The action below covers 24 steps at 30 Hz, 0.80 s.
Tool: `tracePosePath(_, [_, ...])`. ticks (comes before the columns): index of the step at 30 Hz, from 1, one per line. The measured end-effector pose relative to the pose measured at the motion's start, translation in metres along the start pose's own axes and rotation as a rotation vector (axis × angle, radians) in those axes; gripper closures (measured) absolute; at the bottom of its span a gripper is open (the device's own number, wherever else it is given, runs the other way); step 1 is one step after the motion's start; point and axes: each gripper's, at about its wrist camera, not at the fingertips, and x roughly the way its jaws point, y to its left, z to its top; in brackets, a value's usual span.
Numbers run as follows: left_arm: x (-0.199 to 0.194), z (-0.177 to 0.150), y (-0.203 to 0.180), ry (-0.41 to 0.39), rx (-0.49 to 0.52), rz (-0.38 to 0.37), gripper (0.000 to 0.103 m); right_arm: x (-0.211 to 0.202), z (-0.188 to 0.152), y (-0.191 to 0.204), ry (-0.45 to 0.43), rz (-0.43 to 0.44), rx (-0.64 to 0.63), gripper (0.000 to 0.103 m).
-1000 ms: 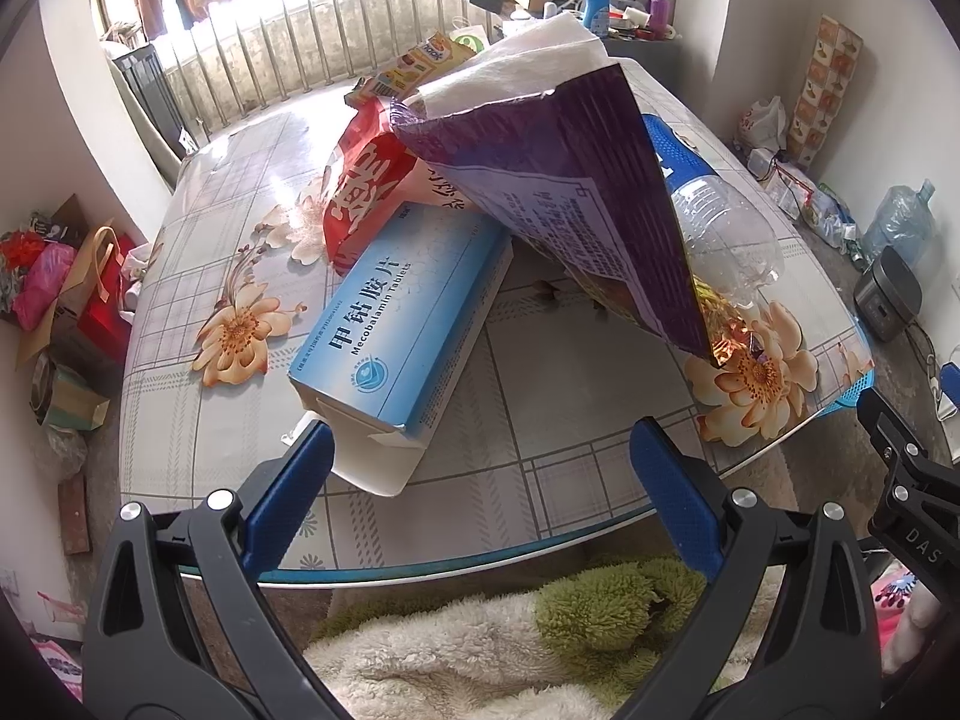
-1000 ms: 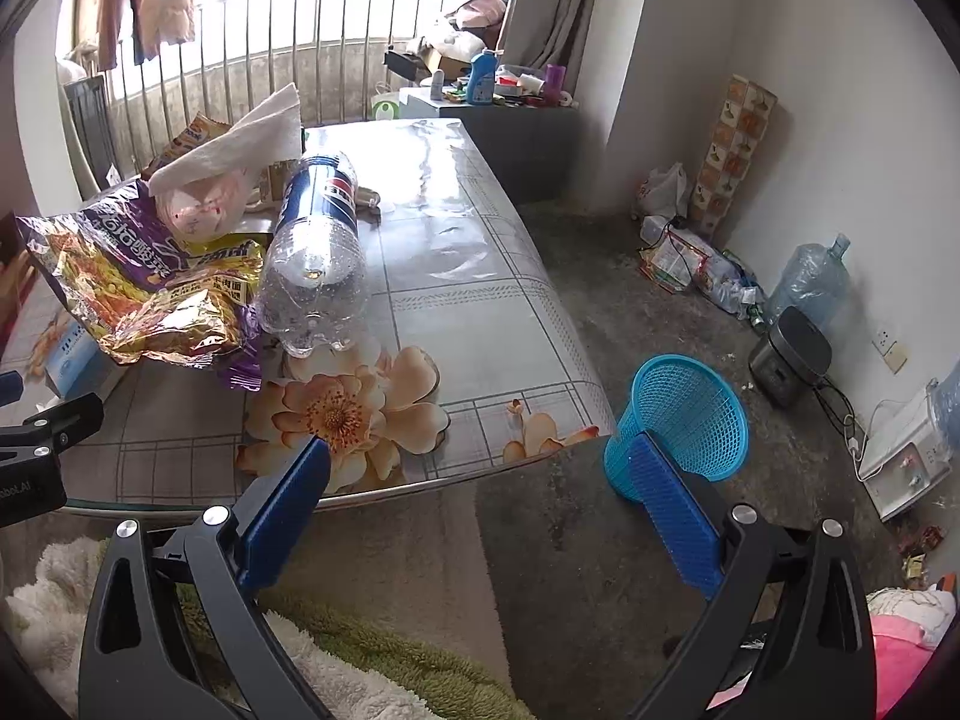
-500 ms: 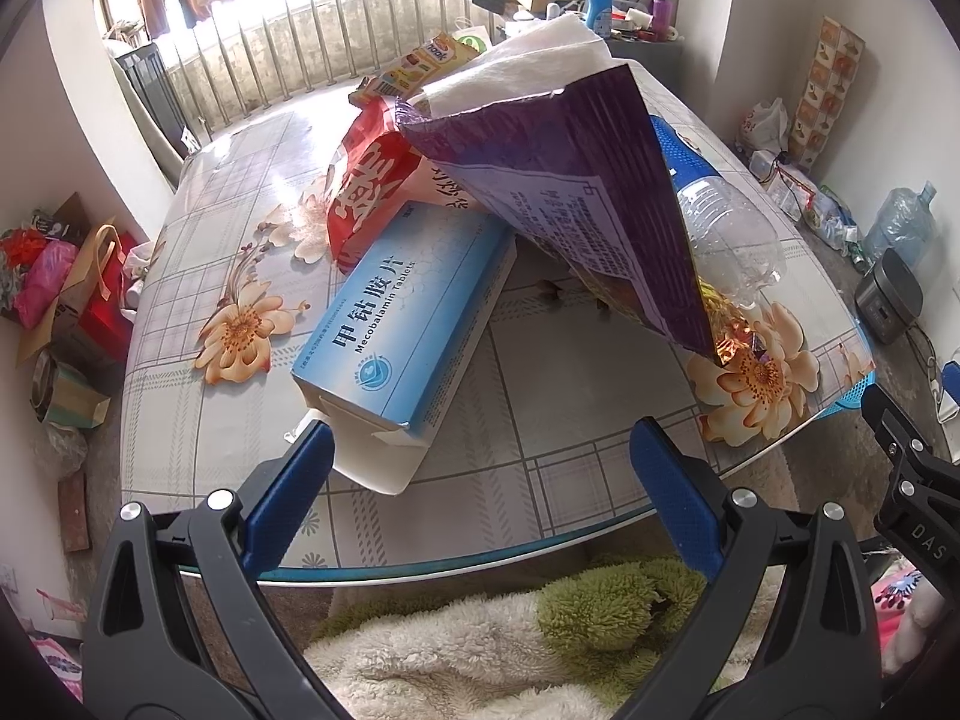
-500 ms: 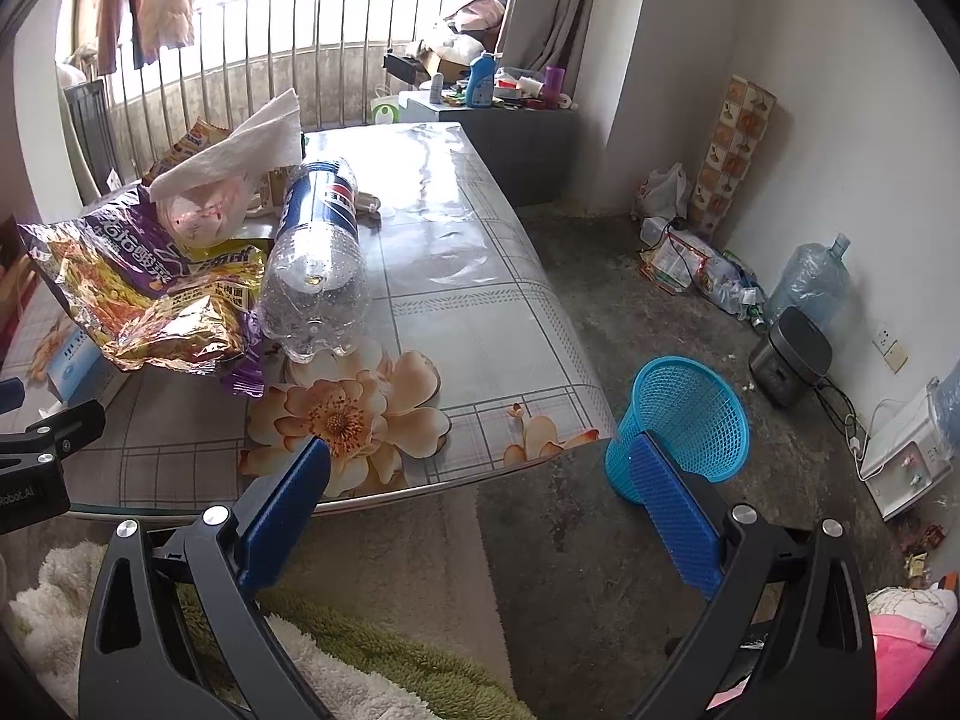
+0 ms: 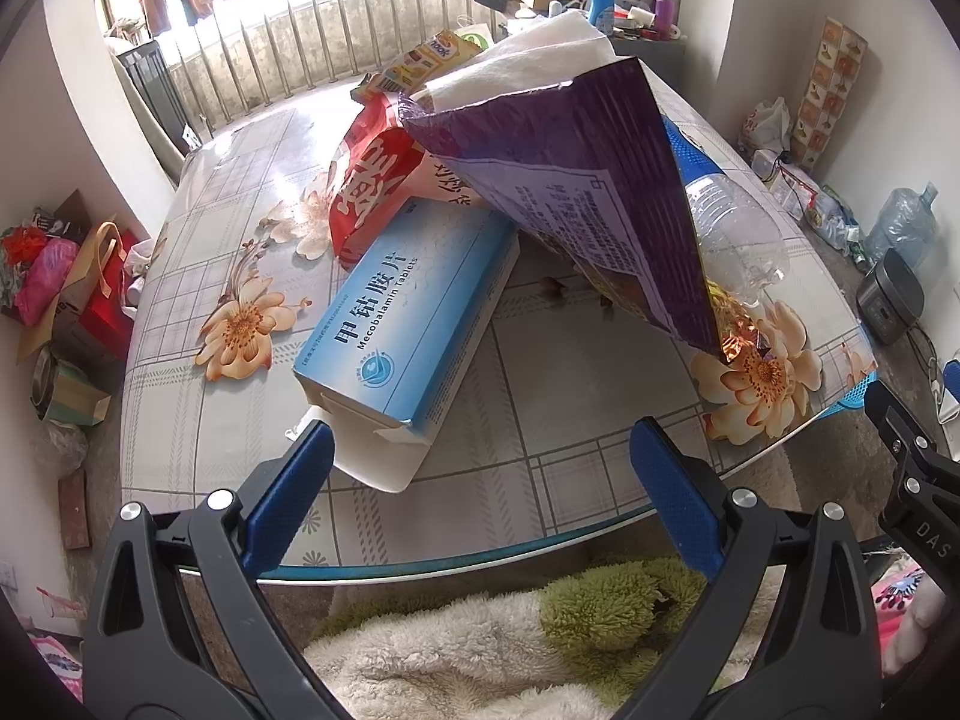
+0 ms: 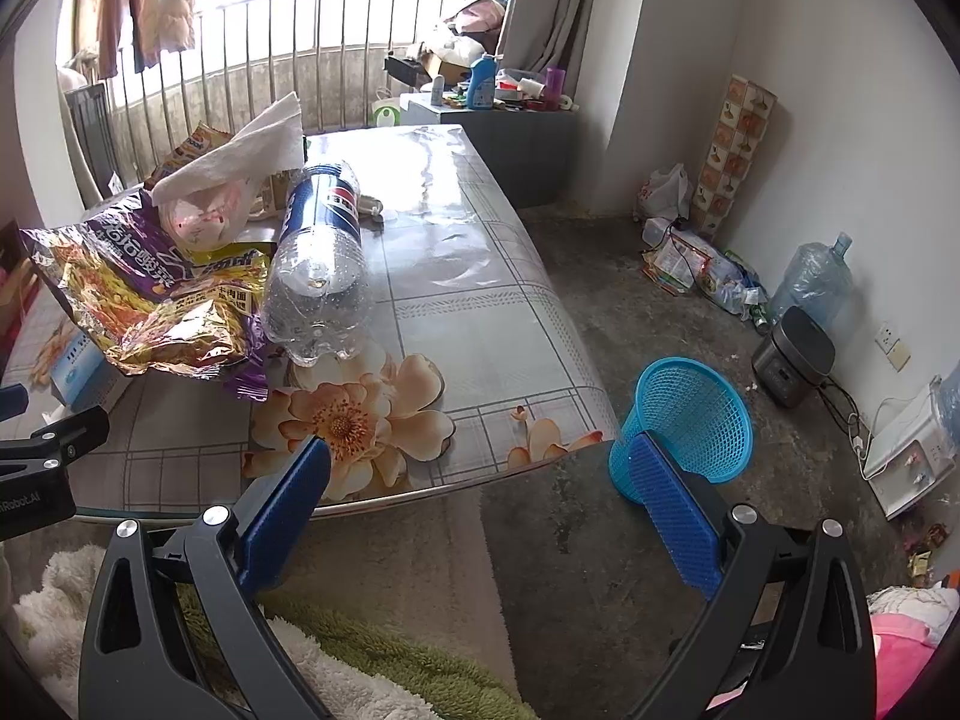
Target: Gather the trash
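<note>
Trash is heaped on the table (image 5: 540,456): box (image 5: 408,324) nearest, wrapper (image 5: 588,180) and bottle (image 6: 318,276) behind. Both tongs, left (image 5: 480,474) and right (image 6: 480,480), are held wide open, empty. The box's open end should be pinched first, then carried to the basket (image 6: 690,414).

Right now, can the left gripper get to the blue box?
Probably yes. The left gripper is open, and the blue box lies on the table just ahead of it, its torn flap nearest. Nothing stands between them, though a purple bag leans over its far end.
</note>
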Motion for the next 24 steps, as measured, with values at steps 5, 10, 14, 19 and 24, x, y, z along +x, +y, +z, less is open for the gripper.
tracePosePath(5, [-0.0001,-0.0007,0.0019,0.000,0.000,0.000,0.008,0.0006,0.0015,0.0013,-0.001,0.001,0.002,0.006])
tracePosePath(10, [-0.0002,-0.0008,0.0025,0.000,0.000,0.001,0.008,0.0004,0.0006,0.0004,-0.002,0.002,0.001,0.006])
tracePosePath(14, [-0.0001,-0.0014,0.0027,0.000,-0.001,0.001,0.008,0.0004,0.0017,0.0014,-0.003,0.001,0.004,0.006])
tracePosePath(19, [-0.0002,-0.0020,0.0040,-0.002,-0.001,0.001,0.008,-0.0001,0.0036,0.0023,-0.011,0.002,0.011,0.006])
tracePosePath(24, [-0.0010,-0.0040,0.0072,-0.005,-0.002,-0.003,0.008,-0.0004,0.0028,0.0017,-0.019,0.009,0.020,0.006])
